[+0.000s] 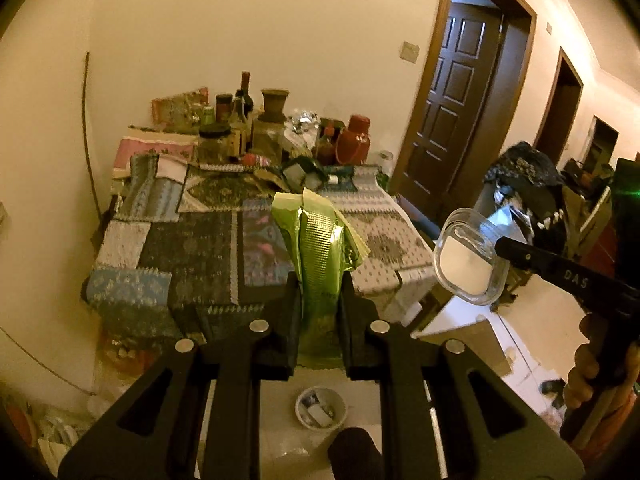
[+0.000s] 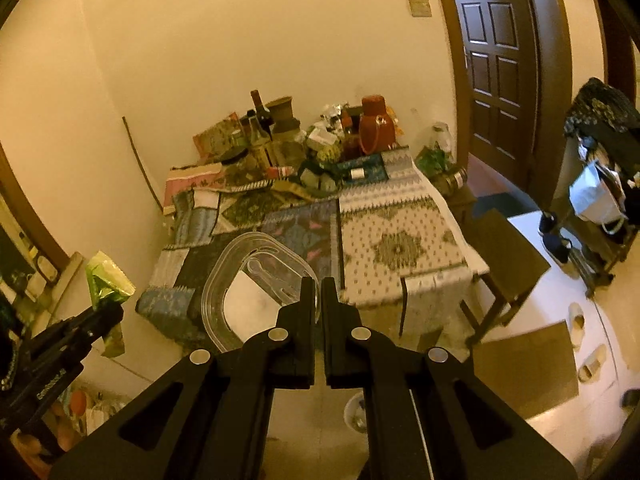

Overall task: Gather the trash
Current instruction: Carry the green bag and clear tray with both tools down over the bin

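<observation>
My left gripper [image 1: 320, 284] is shut on a crumpled green foil packet [image 1: 320, 240] that stands up between its fingers, in front of the cloth-covered table [image 1: 180, 248]. The right wrist view shows that packet [image 2: 106, 280] at the far left in the left gripper [image 2: 100, 316]. My right gripper [image 2: 319, 286] is shut on the rim of a clear plastic container [image 2: 248, 280] with a clear spoon inside. In the left wrist view this container [image 1: 470, 258] hangs at the right, off the table's edge, on the right gripper's tip [image 1: 504, 246]. A hand [image 1: 592, 364] holds that gripper.
Bottles, jars, a red flask [image 1: 354, 140] and wrappers crowd the table's far end by the wall. A small white bin [image 1: 320, 406] with scraps sits on the floor below my left gripper. A dark door [image 1: 456, 92] stands right; chair [image 2: 500, 264], cardboard [image 2: 528, 368] and a cluttered rack [image 2: 600, 184] fill the right side.
</observation>
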`<state>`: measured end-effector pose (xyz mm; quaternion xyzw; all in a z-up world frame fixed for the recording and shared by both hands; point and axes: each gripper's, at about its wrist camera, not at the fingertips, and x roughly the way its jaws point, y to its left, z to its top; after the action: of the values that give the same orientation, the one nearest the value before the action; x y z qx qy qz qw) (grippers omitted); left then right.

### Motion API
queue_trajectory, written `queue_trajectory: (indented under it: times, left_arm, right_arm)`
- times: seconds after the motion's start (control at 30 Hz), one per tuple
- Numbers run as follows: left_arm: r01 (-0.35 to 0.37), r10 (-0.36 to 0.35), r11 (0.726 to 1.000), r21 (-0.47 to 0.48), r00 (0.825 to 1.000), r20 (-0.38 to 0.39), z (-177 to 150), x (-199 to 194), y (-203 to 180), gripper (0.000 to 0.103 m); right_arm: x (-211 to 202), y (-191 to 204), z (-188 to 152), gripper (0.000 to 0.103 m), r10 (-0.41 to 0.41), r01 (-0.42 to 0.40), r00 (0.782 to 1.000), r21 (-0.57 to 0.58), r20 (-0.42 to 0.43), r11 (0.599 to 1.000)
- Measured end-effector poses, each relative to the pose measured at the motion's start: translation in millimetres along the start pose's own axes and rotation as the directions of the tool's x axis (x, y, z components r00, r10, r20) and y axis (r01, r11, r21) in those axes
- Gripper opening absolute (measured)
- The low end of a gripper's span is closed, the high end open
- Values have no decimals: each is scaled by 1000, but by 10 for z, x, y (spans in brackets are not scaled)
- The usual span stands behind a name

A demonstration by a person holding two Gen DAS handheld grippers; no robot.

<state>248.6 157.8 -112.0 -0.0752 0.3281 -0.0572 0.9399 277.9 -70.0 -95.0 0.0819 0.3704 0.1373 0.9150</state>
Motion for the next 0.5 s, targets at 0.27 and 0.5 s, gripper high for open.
queue_trajectory:
  times: [0.27, 0.5]
  left_arm:
    - [38, -39, 999, -16, 996, -76, -318, 7, -84, 16]
    - [27, -33, 999, -39, 985, -172, -600, 405, -166, 16]
  right_arm:
    - [54, -54, -283, 3, -28, 28, 996, -1, -84, 1000]
    - [374, -233, -556, 3, -21, 20, 985, -6, -172, 1000]
